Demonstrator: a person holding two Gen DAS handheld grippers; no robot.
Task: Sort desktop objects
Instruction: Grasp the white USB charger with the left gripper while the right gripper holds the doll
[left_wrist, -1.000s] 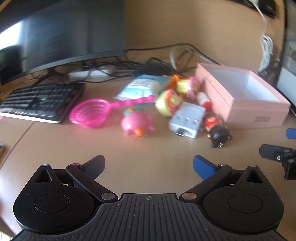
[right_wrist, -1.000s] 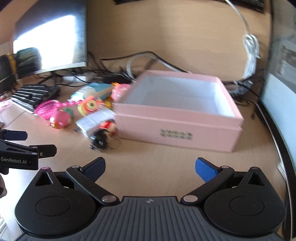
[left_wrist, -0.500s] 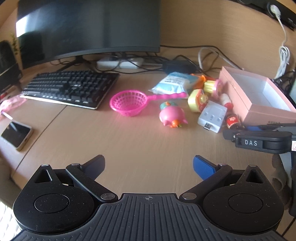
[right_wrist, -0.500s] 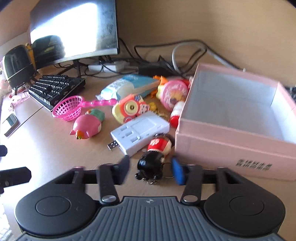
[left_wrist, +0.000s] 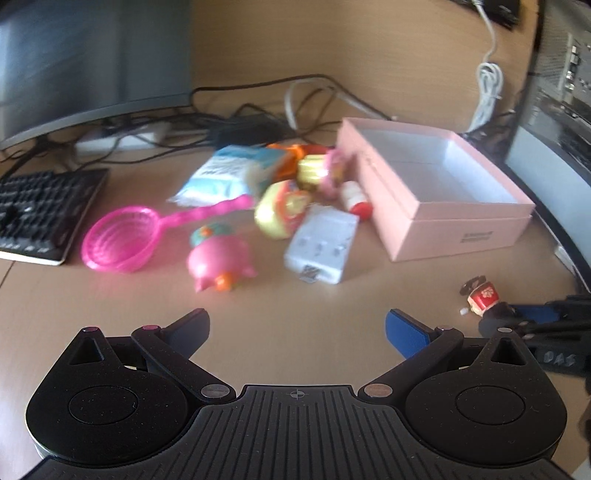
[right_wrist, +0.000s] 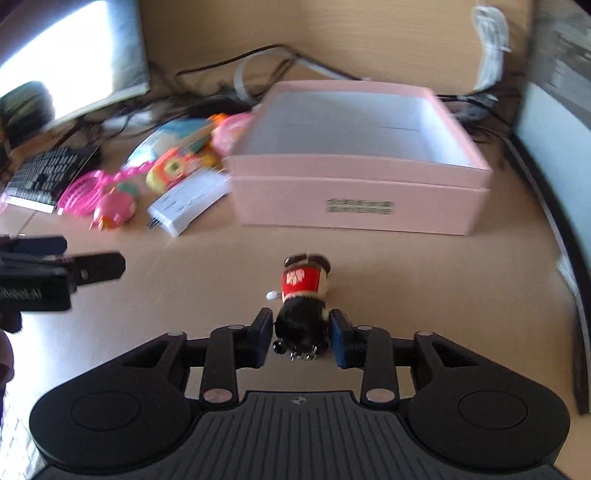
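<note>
— On the bench (right_wrist: 424, 295), just short of the pink box (right_wrist: 354, 199), what does the right gripper (right_wrist: 301, 338) have?

— A small doll keychain (right_wrist: 303, 295) with black hair and a red top. Its head sits between the two pads, which press on it from either side, though the jaws are easing apart a little at this moment. The doll's body points toward the box, and a bit of chain shows under the head.

— Is the box holding anything?

— Its white inside shows bare as far as both views reach. It stands open, well apart from the doll, with a dark label on the near wall.

— And the left gripper (left_wrist: 297, 328)?

— Spread wide, nothing between its fingers, over bare wood. Ahead of it lies the pile: a pink strainer (left_wrist: 118, 240), a pink pig toy (left_wrist: 218, 262), a white adapter (left_wrist: 321, 247), a yellow toy camera (left_wrist: 280, 214) and a light-blue tissue pack (left_wrist: 225, 177), all left of the box. More small toys sit behind these, too blurred to name.

— Anything further back?

— A black keyboard (left_wrist: 40, 210) at the left, a monitor (left_wrist: 85, 59) behind it, and tangled cables (left_wrist: 258, 122) along the wall.
</note>
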